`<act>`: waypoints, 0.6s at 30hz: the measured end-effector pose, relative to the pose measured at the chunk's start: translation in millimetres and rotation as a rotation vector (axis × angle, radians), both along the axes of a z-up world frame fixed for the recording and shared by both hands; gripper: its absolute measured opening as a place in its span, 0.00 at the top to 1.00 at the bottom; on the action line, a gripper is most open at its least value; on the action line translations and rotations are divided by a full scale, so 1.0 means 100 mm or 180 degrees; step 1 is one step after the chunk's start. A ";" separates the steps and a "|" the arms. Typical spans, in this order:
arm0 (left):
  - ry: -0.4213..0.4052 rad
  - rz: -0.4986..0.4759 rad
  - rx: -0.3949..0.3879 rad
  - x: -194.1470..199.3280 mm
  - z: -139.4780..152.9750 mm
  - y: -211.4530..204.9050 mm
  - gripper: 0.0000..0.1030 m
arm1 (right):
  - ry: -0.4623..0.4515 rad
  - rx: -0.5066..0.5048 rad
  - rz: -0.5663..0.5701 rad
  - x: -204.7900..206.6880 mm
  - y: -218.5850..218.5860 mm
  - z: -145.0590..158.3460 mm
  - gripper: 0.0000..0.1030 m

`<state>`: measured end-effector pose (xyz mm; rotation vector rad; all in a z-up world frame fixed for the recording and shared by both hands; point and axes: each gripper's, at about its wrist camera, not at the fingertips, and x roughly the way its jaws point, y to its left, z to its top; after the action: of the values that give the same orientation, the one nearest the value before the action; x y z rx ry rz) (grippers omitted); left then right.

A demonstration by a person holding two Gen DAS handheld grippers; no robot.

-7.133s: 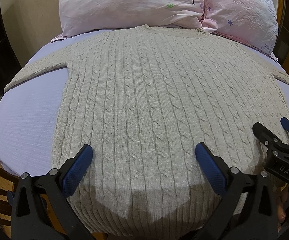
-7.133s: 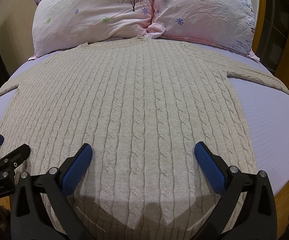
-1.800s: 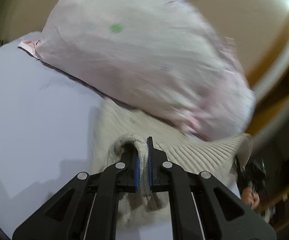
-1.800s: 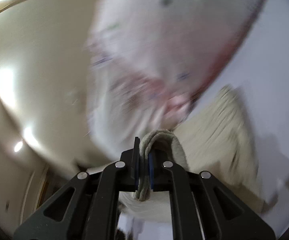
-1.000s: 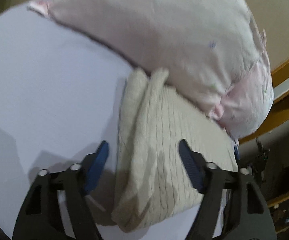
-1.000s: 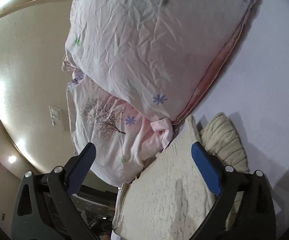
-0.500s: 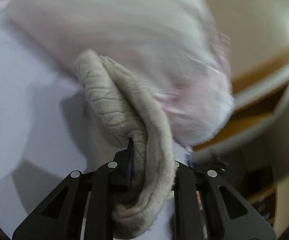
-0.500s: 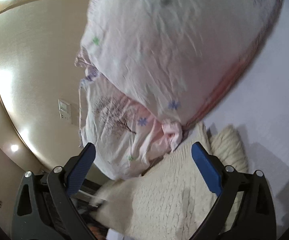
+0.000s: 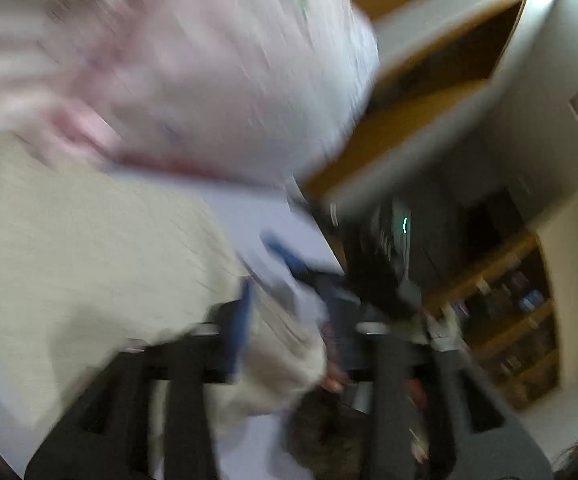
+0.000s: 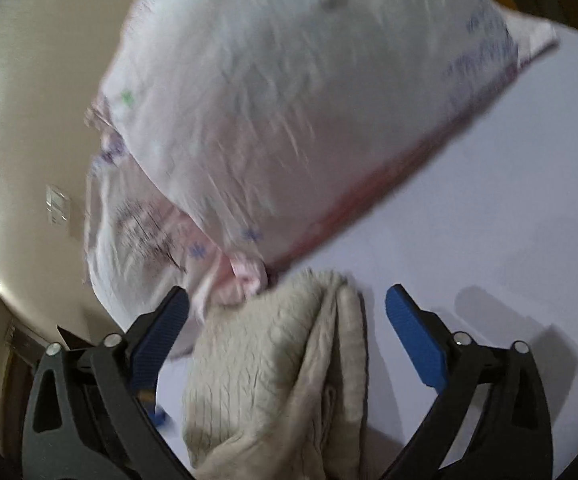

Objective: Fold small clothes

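The beige cable-knit sweater (image 10: 277, 368) lies folded in a thick bundle on the lilac bed sheet (image 10: 489, 200), just below the pillows. My right gripper (image 10: 287, 340) is open, its blue pads on either side of the bundle's end without gripping it. The left wrist view is badly blurred: my left gripper (image 9: 289, 328) has sweater fabric (image 9: 89, 264) between its blue pads, which look close together. The right gripper's dark frame (image 9: 377, 280) shows beyond it.
Two pink floral pillows (image 10: 289, 100) lie against the headboard right behind the sweater. The cream wall (image 10: 17, 120) with a switch plate is at the left. Wooden shelving (image 9: 521, 312) stands off the bed's side.
The left gripper, shut on a thick sweater fold half a second ago, has swung fast to the right with the fabric. The right gripper stays open and has shifted slightly over the bundle.
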<state>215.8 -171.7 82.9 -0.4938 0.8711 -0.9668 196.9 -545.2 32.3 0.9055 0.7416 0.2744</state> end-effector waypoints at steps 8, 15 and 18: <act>0.0442 0.0886 0.1050 0.17 -0.54 0.66 0.29 | 0.0531 -0.0269 0.0558 0.22 0.45 -0.26 0.02; 0.0496 0.0706 0.0994 0.27 -0.80 0.31 0.21 | 0.0498 -0.0411 0.0764 0.22 0.69 -0.32 0.60; 0.0432 0.0671 0.1008 0.35 -0.70 0.29 0.57 | 0.0195 -0.0274 0.0823 0.18 0.78 -0.23 0.65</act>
<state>250.3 -142.4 12.4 -0.3724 1.0506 -0.5938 215.4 -466.7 9.6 0.7387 0.9221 0.4409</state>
